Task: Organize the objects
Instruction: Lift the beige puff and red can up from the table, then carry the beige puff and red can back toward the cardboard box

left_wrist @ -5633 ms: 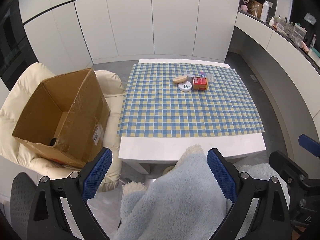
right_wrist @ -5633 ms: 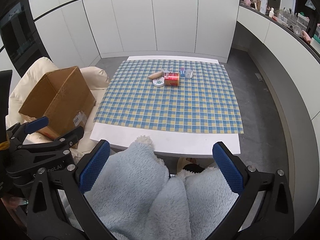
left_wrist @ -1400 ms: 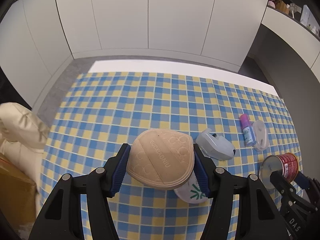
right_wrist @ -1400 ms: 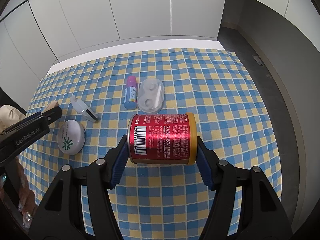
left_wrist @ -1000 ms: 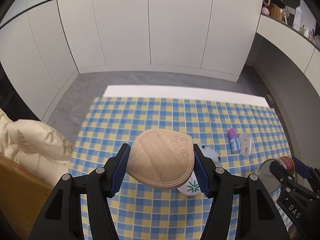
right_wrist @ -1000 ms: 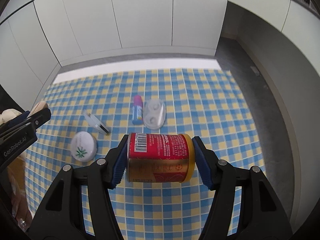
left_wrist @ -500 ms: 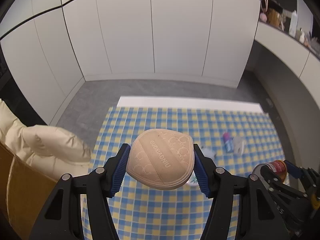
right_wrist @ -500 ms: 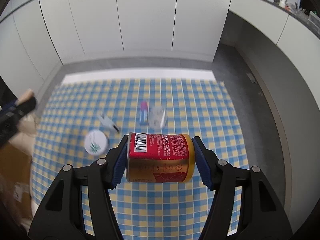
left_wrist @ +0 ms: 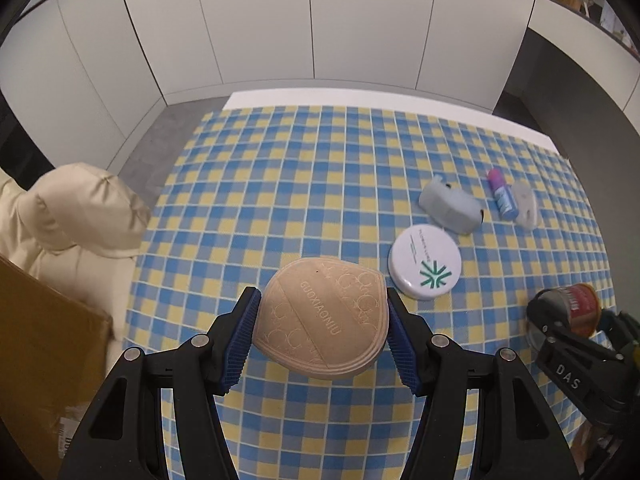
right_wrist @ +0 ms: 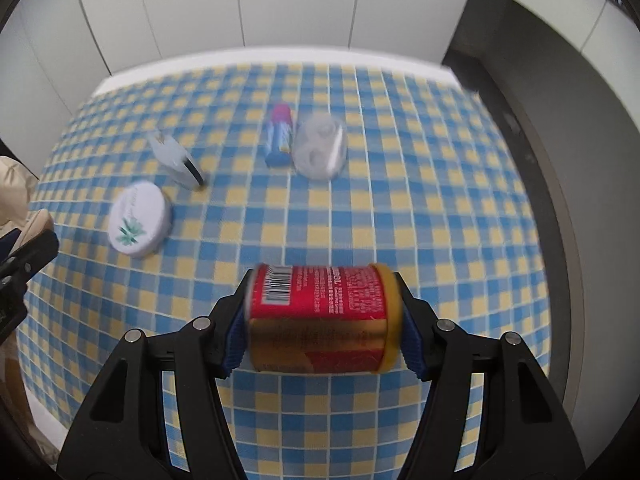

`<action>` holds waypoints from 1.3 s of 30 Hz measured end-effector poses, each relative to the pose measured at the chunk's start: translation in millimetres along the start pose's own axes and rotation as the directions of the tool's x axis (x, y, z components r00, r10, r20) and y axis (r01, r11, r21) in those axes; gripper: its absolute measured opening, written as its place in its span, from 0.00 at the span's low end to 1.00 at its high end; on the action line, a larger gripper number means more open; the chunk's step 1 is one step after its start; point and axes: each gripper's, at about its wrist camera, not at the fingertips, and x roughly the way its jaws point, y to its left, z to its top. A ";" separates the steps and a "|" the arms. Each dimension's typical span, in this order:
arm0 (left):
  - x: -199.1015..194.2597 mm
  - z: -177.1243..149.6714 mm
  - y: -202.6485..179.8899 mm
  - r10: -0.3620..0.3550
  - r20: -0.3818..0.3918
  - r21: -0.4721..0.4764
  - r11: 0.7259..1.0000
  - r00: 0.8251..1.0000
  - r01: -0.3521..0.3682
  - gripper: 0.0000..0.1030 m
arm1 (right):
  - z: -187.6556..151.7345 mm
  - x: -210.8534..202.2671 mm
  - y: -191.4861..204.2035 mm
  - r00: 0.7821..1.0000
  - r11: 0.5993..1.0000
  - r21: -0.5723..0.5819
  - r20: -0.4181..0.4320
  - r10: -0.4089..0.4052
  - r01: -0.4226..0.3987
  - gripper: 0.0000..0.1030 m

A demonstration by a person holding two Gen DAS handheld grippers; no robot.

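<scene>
Left wrist view: left gripper point(left_wrist: 320, 334) clamps a tan pad point(left_wrist: 322, 323) at lower centre
Right wrist view: right gripper point(right_wrist: 322, 322) clamps a red can point(right_wrist: 323, 317) sideways at lower centre; beyond on the checked cloth point(right_wrist: 420, 208) lie a white compact point(right_wrist: 138, 225) at left, a small bottle point(right_wrist: 279, 135) and clear case point(right_wrist: 319, 151) above

white table point(left_wrist: 280, 98), checked cloth point(left_wrist: 320, 184), round tin point(left_wrist: 426, 267)

The right wrist view is motion-blurred, leaving the red can's point(right_wrist: 324, 316) print unreadable.
</scene>
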 end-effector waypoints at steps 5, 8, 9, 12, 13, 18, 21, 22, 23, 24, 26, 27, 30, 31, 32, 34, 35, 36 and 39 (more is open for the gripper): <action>13.4 -7.6 0.5 -0.001 -0.029 0.006 1.000 1.000 0.001 0.60 | -13.4 11.5 -3.0 0.999 0.999 0.020 0.020 0.040 -0.040 0.63; 22.0 -12.1 1.7 -0.004 -0.050 -0.002 1.000 0.999 0.003 0.60 | -17.0 12.4 -1.2 0.998 0.999 0.014 0.033 0.051 -0.051 0.64; 24.1 -13.9 1.8 -0.004 -0.055 -0.003 1.000 0.998 0.004 0.60 | -19.9 11.1 0.3 0.998 0.999 0.010 0.041 0.049 -0.050 0.66; 28.1 -17.7 1.8 -0.003 -0.063 0.000 1.000 0.998 0.003 0.60 | -27.1 9.9 1.8 0.997 0.999 0.005 0.063 0.046 -0.046 0.66; 29.1 -18.9 1.7 -0.003 -0.063 0.002 1.000 0.998 0.003 0.60 | -26.2 8.5 -0.9 0.997 0.999 0.002 0.063 0.049 -0.049 0.67; 29.2 -20.6 1.9 0.000 -0.059 0.010 1.000 0.998 0.001 0.60 | -27.0 8.6 0.4 0.996 0.998 0.013 0.067 0.053 -0.054 0.62; 30.1 -15.2 5.0 -0.003 -0.058 0.005 1.000 0.998 0.003 0.60 | -24.5 11.4 -5.8 0.997 0.999 0.027 0.062 0.044 -0.045 0.62; 28.1 -13.5 4.5 -0.002 -0.056 0.001 1.000 0.998 0.003 0.60 | -22.8 12.8 -8.7 0.997 0.999 0.028 0.060 0.042 -0.044 0.62; 26.4 -11.7 4.1 -0.003 -0.054 -0.001 1.000 0.999 0.003 0.60 | -22.1 12.6 -10.8 0.998 0.999 0.031 0.058 0.040 -0.042 0.62; 24.3 -8.6 4.0 -0.004 -0.052 -0.002 1.000 0.999 0.004 0.60 | -20.7 12.2 -14.2 0.998 0.998 0.034 0.056 0.041 -0.043 0.62; 20.0 -3.4 3.9 -0.001 -0.047 -0.002 1.000 0.999 0.001 0.60 | -17.9 11.3 -19.7 0.998 0.999 0.038 0.048 0.035 -0.037 0.62; 17.1 -0.8 4.3 0.002 -0.040 -0.002 1.000 0.999 -0.002 0.60 | -15.7 9.4 -22.9 0.999 0.999 0.040 0.039 0.020 -0.021 0.62; 8.4 4.5 3.9 0.005 -0.028 -0.004 1.000 1.000 -0.005 0.60 | -6.2 1.2 -29.7 0.999 0.999 0.048 0.034 0.010 -0.012 0.62; 4.9 6.4 4.5 0.006 -0.023 -0.006 1.000 1.000 -0.006 0.60 | -3.4 -2.2 -31.4 0.999 0.999 0.051 0.038 0.014 -0.016 0.62; 1.7 10.0 4.9 0.006 -0.019 -0.007 1.000 1.000 -0.006 0.60 | -0.4 -7.5 -32.9 0.999 0.999 0.051 0.043 0.011 -0.013 0.62; -6.3 15.4 6.0 0.004 -0.010 -0.012 1.000 1.000 -0.004 0.60 | 7.2 -14.8 -35.0 0.999 0.999 0.048 0.050 0.007 -0.010 0.62; -10.8 19.2 6.5 0.002 -0.004 -0.014 1.000 1.000 -0.002 0.60 | 11.0 -21.2 -35.5 0.998 0.999 0.042 0.057 0.011 -0.014 0.62; -16.9 22.1 7.7 0.000 0.003 -0.016 1.000 1.000 0.000 0.60 | 14.8 -26.6 -35.5 0.998 0.999 0.036 0.064 0.012 -0.014 0.62; -38.4 35.2 8.1 0.012 0.032 -0.012 1.000 0.999 -0.012 0.60 | 31.3 -42.1 -38.8 0.996 1.000 0.016 0.085 0.014 -0.015 0.62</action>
